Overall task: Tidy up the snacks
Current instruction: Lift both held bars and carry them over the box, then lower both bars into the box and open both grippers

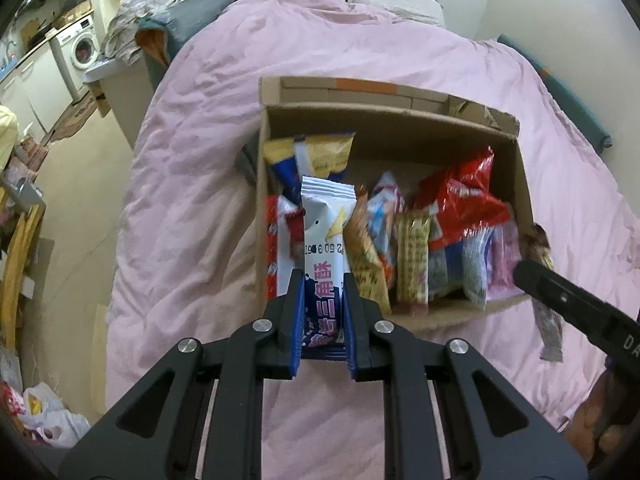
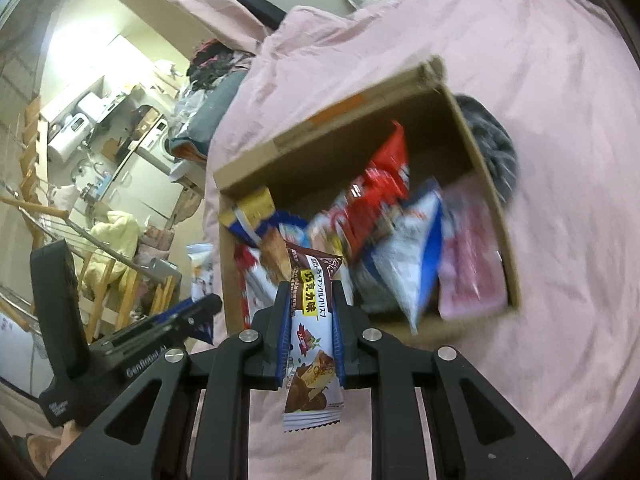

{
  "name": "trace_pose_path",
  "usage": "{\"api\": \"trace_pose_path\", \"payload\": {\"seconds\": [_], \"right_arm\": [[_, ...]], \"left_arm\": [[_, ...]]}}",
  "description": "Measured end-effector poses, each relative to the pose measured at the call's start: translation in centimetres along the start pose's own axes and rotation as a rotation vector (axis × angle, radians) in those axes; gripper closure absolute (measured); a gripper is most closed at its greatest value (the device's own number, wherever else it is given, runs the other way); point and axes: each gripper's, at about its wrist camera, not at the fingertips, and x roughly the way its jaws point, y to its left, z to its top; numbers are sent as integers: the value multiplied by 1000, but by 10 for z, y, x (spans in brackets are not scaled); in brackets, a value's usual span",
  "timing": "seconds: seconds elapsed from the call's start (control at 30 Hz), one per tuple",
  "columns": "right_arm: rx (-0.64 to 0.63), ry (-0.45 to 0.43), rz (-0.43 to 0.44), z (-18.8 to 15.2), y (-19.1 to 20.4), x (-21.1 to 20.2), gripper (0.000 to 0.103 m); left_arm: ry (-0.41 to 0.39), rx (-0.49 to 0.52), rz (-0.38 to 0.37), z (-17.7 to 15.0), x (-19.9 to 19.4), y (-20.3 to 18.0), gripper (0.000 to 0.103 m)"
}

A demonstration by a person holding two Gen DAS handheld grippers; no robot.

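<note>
Here, both tongs are pointing steeply down at the cardboard box (image 1: 520,184) lying on the pink duvet (image 1: 200,160); the left tongs (image 1: 322,280) are pinching a white-and-blue snack packet (image 1: 326,236) just before the box's near wall; the right tongs (image 2: 310,292) are clamping a brown chocolate wafer bar (image 2: 312,360); only the right view is showing its yellow label "巧克力味" and "GenRobot" on the neighbouring tool.

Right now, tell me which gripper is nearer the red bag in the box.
Right. The right gripper, shut on the chocolate bar, hangs at the cardboard box corner beside the red bag; the left gripper, gripping the white packet, hangs over the opposite end.
</note>
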Motion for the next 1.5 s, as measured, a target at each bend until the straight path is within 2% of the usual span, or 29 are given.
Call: {"api": "trace_pose_path", "payload": {"seconds": [0.13, 0.27, 0.4, 0.53, 0.73, 1.2, 1.3, 1.37, 1.43, 1.5], "right_arm": [[-20, -23, 2, 19, 2, 17, 84], [-68, -23, -35, 29, 2, 31, 84], [-31, -10, -23, 29, -9, 39, 84], [-25, -2, -23, 28, -14, 44, 84], [-25, 6, -10, 28, -15, 50, 84], [2, -5, 44, 27, -18, 46, 81], [6, -10, 55, 27, -17, 44, 81], [8, -14, 59, 28, -17, 43, 80], [9, -18, 61, 29, -17, 42, 80], [12, -25, 63, 29, -17, 40, 80]], "left_arm": [[-28, 20, -12, 16, 7, -5, 89], [-70, 71, -9, 25, 13, -14, 89], [-128, 93, -4, 28, 23, -13, 89], [-101, 67, -34, 31, 32, -8, 89], [-107, 44, -52, 33, 30, -6, 89], [-122, 37, -58, 31, 26, -6, 88], [-117, 32, -51, 31, 26, -6, 85], [-117, 35, -48, 31, 26, -6, 80], [-123, 33, -46, 30, 25, -6, 63], [-133, 32, -50, 30, 22, -7, 53]]}}
